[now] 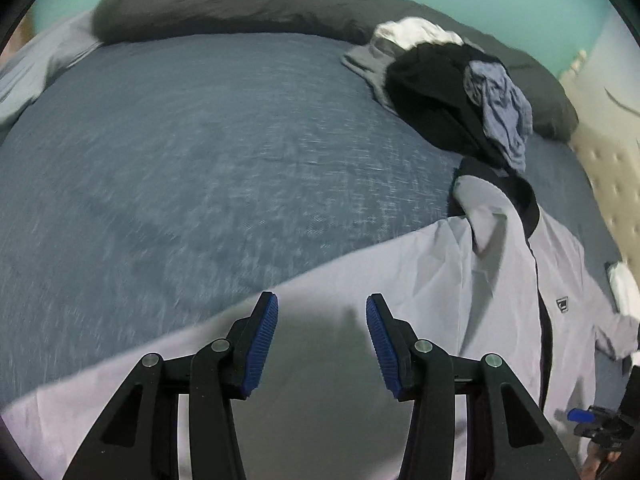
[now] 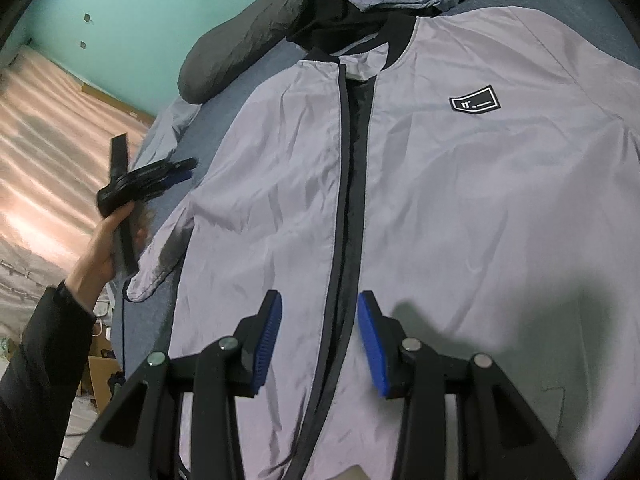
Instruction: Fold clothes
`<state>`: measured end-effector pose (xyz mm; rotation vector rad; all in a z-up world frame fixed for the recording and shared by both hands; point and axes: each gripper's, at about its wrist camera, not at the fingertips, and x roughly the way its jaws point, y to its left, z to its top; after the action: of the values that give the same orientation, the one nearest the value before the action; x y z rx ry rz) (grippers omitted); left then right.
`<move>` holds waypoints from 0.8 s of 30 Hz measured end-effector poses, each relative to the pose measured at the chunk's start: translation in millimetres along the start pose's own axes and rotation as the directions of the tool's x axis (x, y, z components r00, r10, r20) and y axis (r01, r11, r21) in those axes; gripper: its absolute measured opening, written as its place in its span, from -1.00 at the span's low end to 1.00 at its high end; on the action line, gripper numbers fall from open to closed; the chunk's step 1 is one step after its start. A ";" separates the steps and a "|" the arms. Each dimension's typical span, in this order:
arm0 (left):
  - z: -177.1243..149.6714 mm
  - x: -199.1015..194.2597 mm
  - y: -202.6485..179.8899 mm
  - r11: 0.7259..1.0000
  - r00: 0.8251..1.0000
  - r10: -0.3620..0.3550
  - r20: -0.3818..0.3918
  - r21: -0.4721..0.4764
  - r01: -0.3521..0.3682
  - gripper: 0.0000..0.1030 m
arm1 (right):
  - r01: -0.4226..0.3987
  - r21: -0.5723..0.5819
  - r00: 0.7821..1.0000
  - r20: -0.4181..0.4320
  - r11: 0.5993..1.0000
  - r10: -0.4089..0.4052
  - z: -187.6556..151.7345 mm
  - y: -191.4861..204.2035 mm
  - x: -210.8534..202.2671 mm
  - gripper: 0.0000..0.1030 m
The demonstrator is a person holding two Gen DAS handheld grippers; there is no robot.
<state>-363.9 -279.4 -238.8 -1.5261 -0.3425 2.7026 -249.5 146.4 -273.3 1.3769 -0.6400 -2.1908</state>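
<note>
A lilac jacket (image 2: 460, 200) lies face up on the blue bed (image 1: 200, 140), its black zip placket (image 2: 352, 184) running down the middle and a logo patch (image 2: 474, 103) on the chest. My right gripper (image 2: 320, 296) hovers open above the lower placket, with nothing between its pads. Seen from the left wrist, my left gripper (image 1: 322, 300) stands open over the jacket (image 1: 440, 280) near its left edge, holding nothing. A hand carries the left gripper (image 2: 188, 168) just past the jacket's left sleeve (image 2: 160, 256). The right gripper (image 1: 580, 416) shows at the lower right.
A pile of black, white and blue clothes (image 1: 460, 88) sits by the jacket's collar. A long dark grey pillow (image 1: 220, 4) lies along the far side. A cream padded headboard (image 1: 612, 184) is at the right, and wooden floor (image 2: 48, 140) lies beyond the bed's left edge.
</note>
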 end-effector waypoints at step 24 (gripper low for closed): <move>2.8 38.1 -14.0 0.987 0.999 0.014 -0.047 0.158 -0.006 -0.97 | -0.009 -0.073 1.000 0.026 0.997 0.011 -21.5 21.8 -1.2 -0.21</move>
<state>-387.4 -261.5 -266.8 -1.5491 -0.1161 2.6232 -226.3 127.2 -267.5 1.3070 -0.5697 -2.2056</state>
